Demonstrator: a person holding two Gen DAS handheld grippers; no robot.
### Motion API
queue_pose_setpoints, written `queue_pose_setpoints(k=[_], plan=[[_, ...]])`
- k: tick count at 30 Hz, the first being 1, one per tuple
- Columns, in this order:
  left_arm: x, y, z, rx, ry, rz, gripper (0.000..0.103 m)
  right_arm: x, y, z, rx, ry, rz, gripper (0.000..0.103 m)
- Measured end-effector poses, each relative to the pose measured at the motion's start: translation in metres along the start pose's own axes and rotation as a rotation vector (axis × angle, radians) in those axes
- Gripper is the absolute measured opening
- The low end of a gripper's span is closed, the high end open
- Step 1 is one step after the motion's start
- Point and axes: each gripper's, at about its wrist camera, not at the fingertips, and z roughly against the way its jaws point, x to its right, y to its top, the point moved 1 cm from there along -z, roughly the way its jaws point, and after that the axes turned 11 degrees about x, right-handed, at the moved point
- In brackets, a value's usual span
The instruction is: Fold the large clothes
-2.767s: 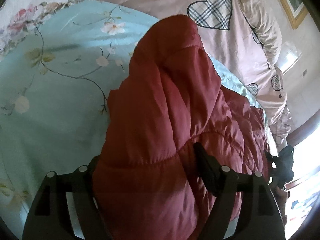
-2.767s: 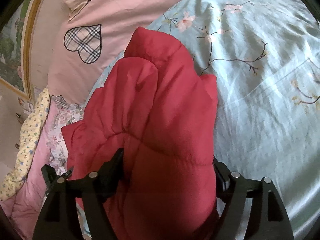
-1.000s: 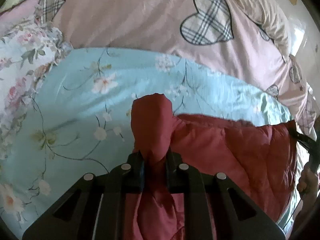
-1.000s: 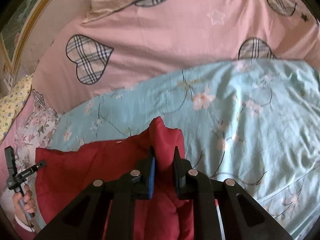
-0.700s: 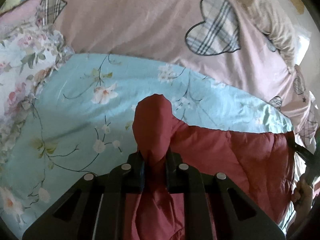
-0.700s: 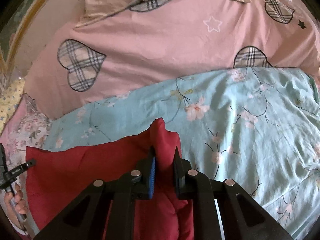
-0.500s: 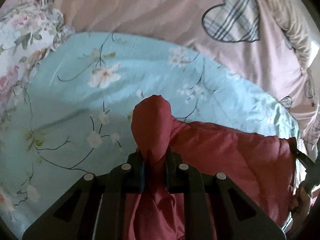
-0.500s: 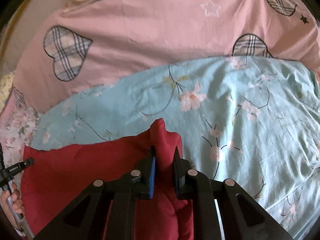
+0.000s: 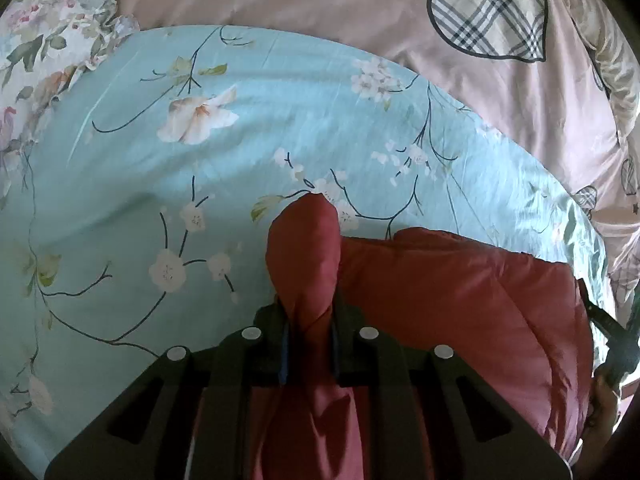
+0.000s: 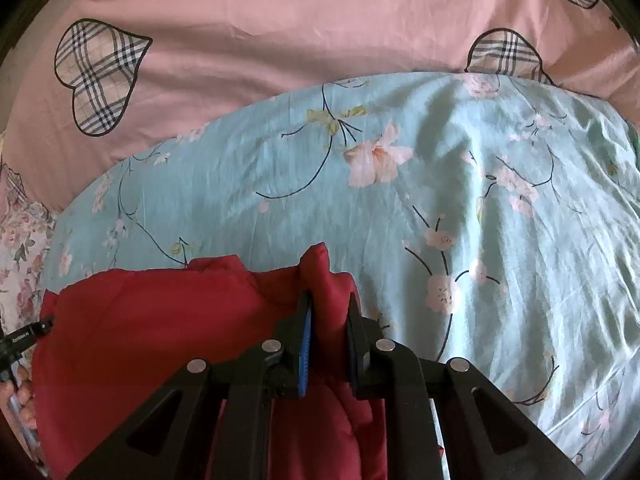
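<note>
A red padded jacket [image 9: 460, 304] hangs stretched between my two grippers above a light blue floral sheet [image 9: 224, 168]. My left gripper [image 9: 308, 320] is shut on one bunched corner of it, which sticks up past the fingers. In the right wrist view the red jacket [image 10: 152, 320] spreads to the left, and my right gripper [image 10: 328, 320] is shut on its other corner. Each view shows the other gripper and hand at the jacket's far edge.
A pink duvet [image 10: 304, 32] with plaid hearts lies beyond the blue floral sheet [image 10: 460, 184]. A floral pillow [image 9: 48, 56] sits at the far left in the left wrist view.
Both grippers, which were open around the bunched jacket 2.8 s ago, have shut on its corners. Over the last second they have lowered the stretched jacket closer to the blue sheet.
</note>
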Motion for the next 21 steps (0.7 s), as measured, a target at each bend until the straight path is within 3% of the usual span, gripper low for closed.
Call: queue_pose_setpoints(k=[8, 12, 14, 16, 19, 21], plan=[[0.002, -0.002, -0.002, -0.007, 0.031, -0.016, 0.019, -0.002, -0.002, -0.005, -0.022, -0.009, 0.005, 0.015], [-0.002, 0.0, 0.002, -0.009, 0.022, -0.001, 0.023, 0.001, 0.0, -0.001, -0.023, 0.006, -0.013, 0.024], [-0.008, 0.003, 0.011, 0.007, 0.001, 0.027, 0.028, 0.005, 0.001, 0.006, -0.015, 0.011, -0.032, 0.036], [-0.013, 0.006, 0.02, 0.027, 0.001, 0.05, 0.045, 0.007, 0.003, 0.016, 0.009, 0.013, -0.036, 0.047], [-0.021, 0.01, 0.034, 0.054, 0.027, 0.072, 0.067, 0.008, 0.005, 0.031, 0.038, 0.029, -0.042, 0.048], [-0.025, 0.011, 0.041, 0.063, 0.047, 0.086, 0.072, 0.007, 0.004, 0.041, 0.053, 0.036, -0.038, 0.048]])
